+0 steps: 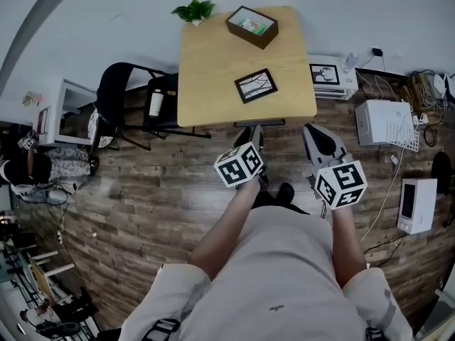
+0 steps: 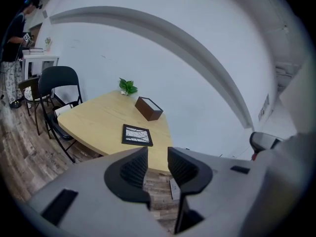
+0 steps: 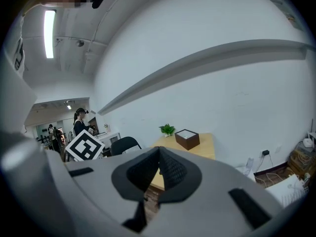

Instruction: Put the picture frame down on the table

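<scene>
Picture frame (image 1: 256, 85): flat on the pale wooden worktop (image 1: 213, 69), picture side up, near the edge closest to the person, turned slightly askew, touched by neither claw. Black border, pale print of branches inside. Farther back on the same worktop, well apart from it: open dark-brown box (image 1: 252, 26) by the far edge, small green potted plant (image 1: 193, 10) at the far left corner. Left claw (image 1: 249, 132): held in the air just short of the worktop's near edge, over the plank floor (image 1: 142, 190), pointing toward the frame; jaws parted by a narrow gap, ribbed pads (image 2: 133, 168) clear of each other, only floor and worktop edge visible through the gap, nothing gripped. Right claw (image 1: 313, 133): near the left one, likewise short of the worktop, off its near right corner; jaws closed tip to tip, empty. Marker cube (image 1: 239, 165) on the back of each, bare forearms stretched forward from a light shirt. Left of the worktop, black folding chair (image 1: 124, 94) against the wall; right of it, on the floor, white boxy appliance (image 1: 384, 121) and tangle of cables (image 1: 426, 84).
</scene>
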`<state>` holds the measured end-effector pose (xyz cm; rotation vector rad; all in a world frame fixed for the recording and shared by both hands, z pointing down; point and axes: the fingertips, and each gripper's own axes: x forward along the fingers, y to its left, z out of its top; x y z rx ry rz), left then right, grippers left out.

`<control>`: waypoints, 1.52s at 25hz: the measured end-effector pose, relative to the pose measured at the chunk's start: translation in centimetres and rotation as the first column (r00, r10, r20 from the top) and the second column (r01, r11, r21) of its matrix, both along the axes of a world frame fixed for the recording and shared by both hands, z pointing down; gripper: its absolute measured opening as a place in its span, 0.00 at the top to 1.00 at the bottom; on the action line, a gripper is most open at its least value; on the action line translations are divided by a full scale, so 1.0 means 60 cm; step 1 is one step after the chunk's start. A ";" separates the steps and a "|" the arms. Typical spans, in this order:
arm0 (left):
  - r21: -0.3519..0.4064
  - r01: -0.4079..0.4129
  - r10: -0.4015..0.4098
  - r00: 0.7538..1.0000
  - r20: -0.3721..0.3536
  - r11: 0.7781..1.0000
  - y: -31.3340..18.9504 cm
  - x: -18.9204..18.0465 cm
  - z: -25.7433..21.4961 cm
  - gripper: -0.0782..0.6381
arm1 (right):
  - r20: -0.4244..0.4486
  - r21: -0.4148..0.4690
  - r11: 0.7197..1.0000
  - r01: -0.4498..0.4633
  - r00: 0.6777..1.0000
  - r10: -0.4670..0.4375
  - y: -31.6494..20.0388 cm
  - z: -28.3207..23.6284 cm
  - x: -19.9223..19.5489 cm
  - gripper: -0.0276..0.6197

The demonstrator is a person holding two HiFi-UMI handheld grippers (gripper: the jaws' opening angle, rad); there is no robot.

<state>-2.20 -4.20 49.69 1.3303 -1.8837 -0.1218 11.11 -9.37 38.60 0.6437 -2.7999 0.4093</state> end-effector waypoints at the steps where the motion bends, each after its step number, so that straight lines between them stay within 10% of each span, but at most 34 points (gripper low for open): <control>1: 0.008 0.001 -0.001 1.000 0.014 1.000 0.006 0.005 -0.007 0.73 | 0.002 0.003 1.000 0.007 1.000 -0.007 0.003 -0.001 0.003 0.96; 25: 0.138 -0.148 0.086 0.920 0.381 0.979 0.068 0.085 -0.176 0.87 | 0.042 0.084 0.994 0.072 0.996 -0.075 0.074 -0.051 0.021 0.96; 38: 0.137 -0.188 0.106 0.881 0.460 0.973 0.055 0.086 -0.201 0.87 | 0.036 0.081 0.993 0.090 0.995 -0.093 0.070 -0.045 0.009 0.96</control>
